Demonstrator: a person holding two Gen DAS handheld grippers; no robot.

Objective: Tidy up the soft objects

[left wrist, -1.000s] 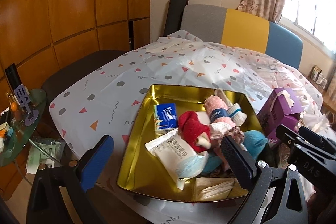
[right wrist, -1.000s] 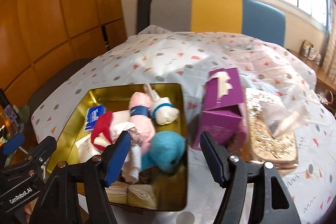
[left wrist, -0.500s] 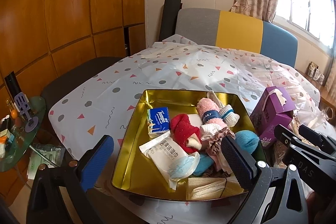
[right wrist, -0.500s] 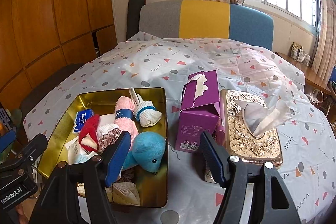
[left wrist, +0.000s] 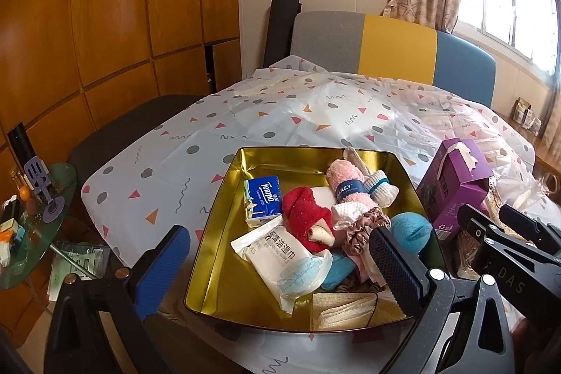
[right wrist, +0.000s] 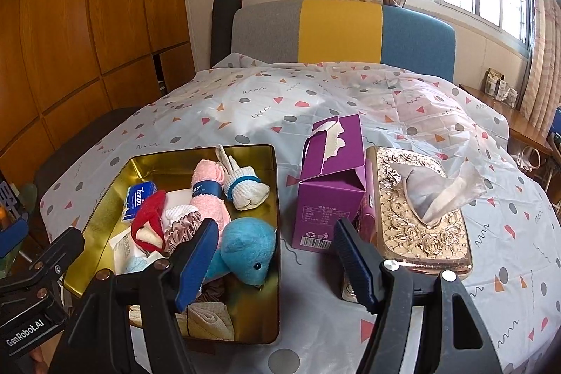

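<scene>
A gold metal tray point(left wrist: 224, 198) point(right wrist: 115, 177) sits at the near edge of the table. It holds a blue plush toy point(right wrist: 249, 251) point(left wrist: 410, 230), a red sock point(left wrist: 305, 216), a pink rolled towel point(right wrist: 207, 195), a white sock point(right wrist: 245, 191), a Tempo tissue pack point(left wrist: 263, 198), a wet-wipe pack point(left wrist: 287, 262), scrunchies and folded cloths. My left gripper point(left wrist: 277, 265) is open and empty above the tray's near side. My right gripper point(right wrist: 273, 258) is open and empty above the tray's right rim.
A purple tissue carton point(right wrist: 333, 184) point(left wrist: 455, 184) and an ornate gold tissue box point(right wrist: 417, 209) stand right of the tray on the patterned tablecloth point(right wrist: 315, 100). A striped sofa point(right wrist: 340, 30) is behind the table. A glass side table point(left wrist: 31, 219) stands at the left.
Both grippers have pulled back and risen away from the tray, so more of the table shows. Both stay open and empty. The objects have not moved.
</scene>
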